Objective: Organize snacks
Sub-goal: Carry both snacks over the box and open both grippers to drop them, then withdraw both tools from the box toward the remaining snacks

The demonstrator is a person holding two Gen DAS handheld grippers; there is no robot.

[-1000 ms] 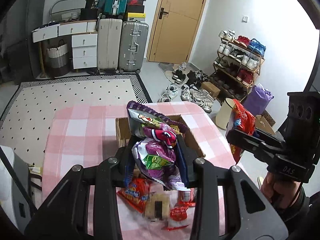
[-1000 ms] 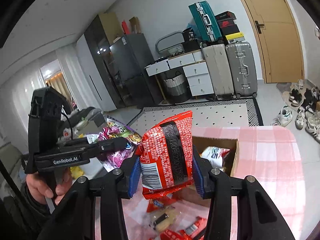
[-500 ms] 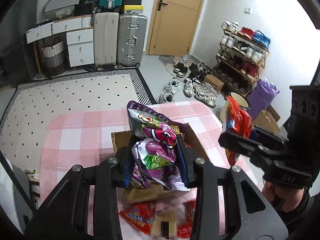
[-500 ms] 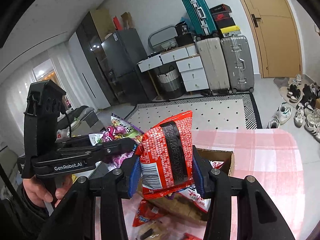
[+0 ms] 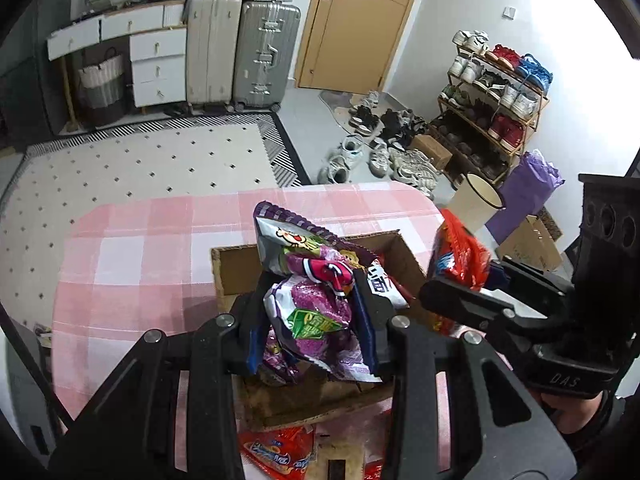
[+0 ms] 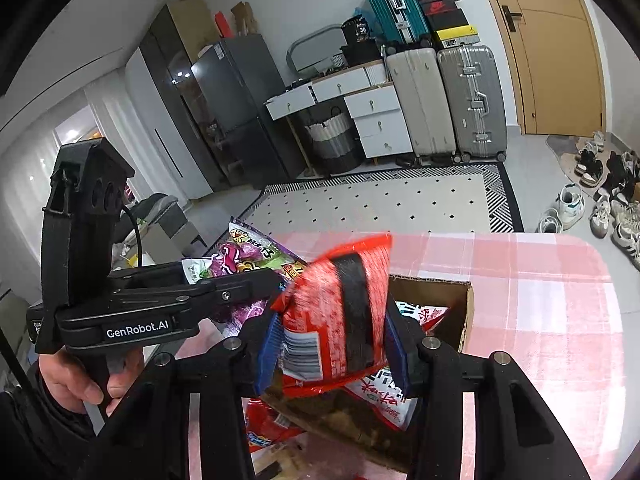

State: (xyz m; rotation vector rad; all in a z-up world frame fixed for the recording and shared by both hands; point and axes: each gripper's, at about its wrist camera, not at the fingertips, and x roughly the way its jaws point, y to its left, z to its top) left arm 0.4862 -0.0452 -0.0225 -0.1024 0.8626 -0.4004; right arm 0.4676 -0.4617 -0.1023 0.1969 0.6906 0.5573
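Observation:
My left gripper [image 5: 314,320] is shut on a purple snack bag [image 5: 296,248] and holds it over the open cardboard box [image 5: 236,264] on the pink checked table [image 5: 140,248]. My right gripper [image 6: 334,344] is over the same box [image 6: 460,292], and its jaws are opening. A red snack bag [image 6: 332,292] hangs between the blue pads, tilted and blurred as it slips loose. The left wrist view shows that red bag [image 5: 460,256] at the box's right edge. A white and red packet [image 6: 384,396] lies inside the box.
Several loose snack packets [image 5: 276,452] lie on the table in front of the box. A hand [image 6: 80,380] grips the left gripper's handle. Beyond the table are a patterned rug [image 5: 140,168], suitcases [image 5: 260,52] and a shoe rack [image 5: 492,92].
Both grippers have come forward and down over the box with their bags. The red bag, earlier pinched upright, is now tilted and blurred between wider jaws.

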